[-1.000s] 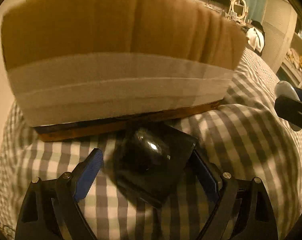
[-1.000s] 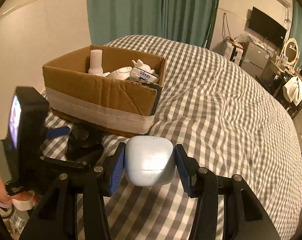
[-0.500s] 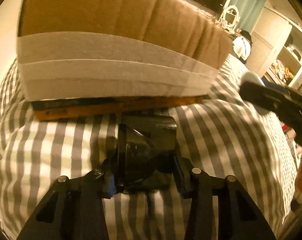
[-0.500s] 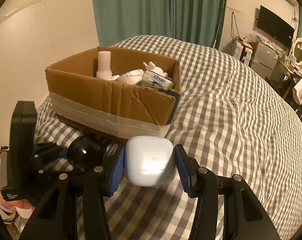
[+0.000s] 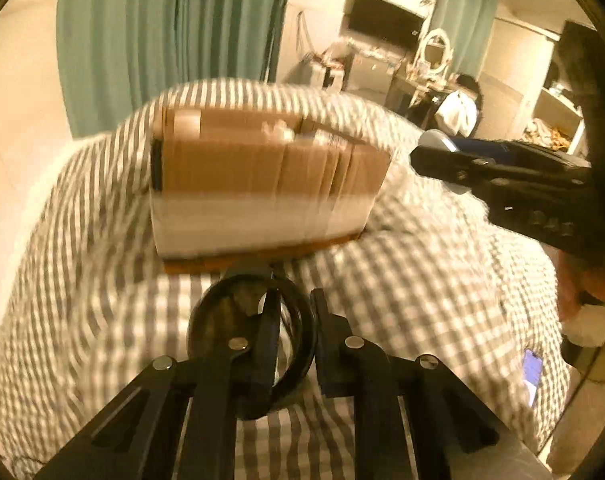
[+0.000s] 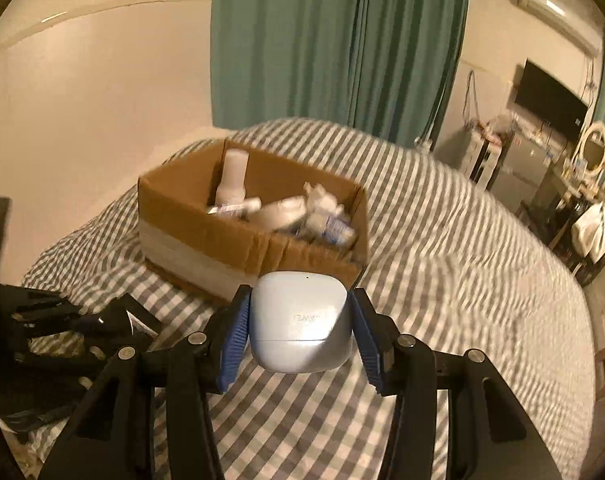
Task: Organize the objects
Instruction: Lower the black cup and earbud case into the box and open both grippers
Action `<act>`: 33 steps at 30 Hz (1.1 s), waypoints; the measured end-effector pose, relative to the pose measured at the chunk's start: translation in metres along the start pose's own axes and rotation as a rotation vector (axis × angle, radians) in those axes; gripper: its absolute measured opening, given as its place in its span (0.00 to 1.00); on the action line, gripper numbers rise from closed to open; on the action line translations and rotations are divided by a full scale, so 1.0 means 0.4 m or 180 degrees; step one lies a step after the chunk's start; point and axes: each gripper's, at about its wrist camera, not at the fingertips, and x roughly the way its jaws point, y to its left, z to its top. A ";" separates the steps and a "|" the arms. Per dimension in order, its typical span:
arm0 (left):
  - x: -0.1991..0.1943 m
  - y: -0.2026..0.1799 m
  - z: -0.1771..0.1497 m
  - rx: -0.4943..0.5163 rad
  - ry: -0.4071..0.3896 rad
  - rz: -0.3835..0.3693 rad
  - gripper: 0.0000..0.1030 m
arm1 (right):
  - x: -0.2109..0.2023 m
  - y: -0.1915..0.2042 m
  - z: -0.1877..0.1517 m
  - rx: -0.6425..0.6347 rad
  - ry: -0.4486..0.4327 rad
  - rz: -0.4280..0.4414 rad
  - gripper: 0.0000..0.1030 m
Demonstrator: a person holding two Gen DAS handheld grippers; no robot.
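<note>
White earbud case (image 6: 300, 320) pinched between the blue pads (image 6: 234, 344) of the right tool (image 6: 300, 338), lid edge running left-right, held above the checked bed (image 6: 462, 280). Left tool (image 5: 292, 332) closed narrow on a black round object (image 5: 222, 320), gripping its rim; what it is, can't tell, blurred. Cardboard box (image 6: 206, 240) sits dead ahead and far of both tools, long side facing them, open top, bottles and white items already inside. The right tool is higher and looks down into the box; the left one sits lower, facing the near wall, with the box rim just in view. Next is probably lift and carry forward over the near rim. Versus a second ago: left tool was wide around the black object lying on the bed, now clamped and raised, box looks farther. Right tool unchanged grip, raised a bit.
</note>
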 end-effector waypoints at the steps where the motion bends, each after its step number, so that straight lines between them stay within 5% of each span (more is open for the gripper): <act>1: -0.007 -0.002 0.031 0.0012 -0.0050 0.0011 0.11 | -0.010 -0.002 0.013 -0.0018 -0.0036 -0.0035 0.47; 8: -0.055 -0.017 0.163 0.0090 -0.0281 -0.0136 0.08 | -0.059 -0.009 0.105 -0.0092 -0.0240 -0.0125 0.47; 14: -0.088 -0.020 0.362 0.0189 -0.0579 -0.0061 0.07 | -0.064 -0.024 0.208 -0.0079 -0.0372 0.0000 0.47; 22: 0.039 0.045 0.536 0.0324 -0.0386 0.0242 0.07 | 0.063 -0.067 0.353 -0.0054 -0.0206 0.0189 0.47; 33: 0.288 0.095 0.494 0.0617 0.0325 0.0328 0.08 | 0.359 -0.058 0.294 0.0008 0.0635 0.0764 0.47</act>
